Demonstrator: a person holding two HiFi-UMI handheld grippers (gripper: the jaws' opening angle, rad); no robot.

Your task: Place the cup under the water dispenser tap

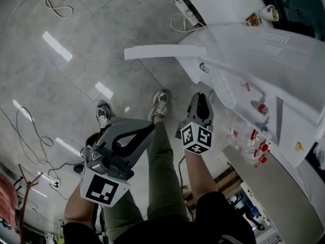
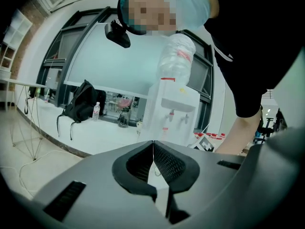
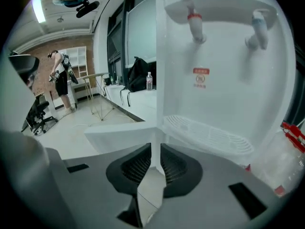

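With the left gripper point(image 2: 153, 143) and the right gripper point(image 3: 156, 148) both pressed together on nothing in front of the water dispenser point(image 3: 224, 80), the fetching step looks unbegun: what seems the cup point(image 1: 268, 14) sits well apart from it, so a claw must spread and reach there first.

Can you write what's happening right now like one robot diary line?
left hand-held gripper: shut, empty | right hand-held gripper: shut, empty | water dispenser: ahead of right | cup: not under taps
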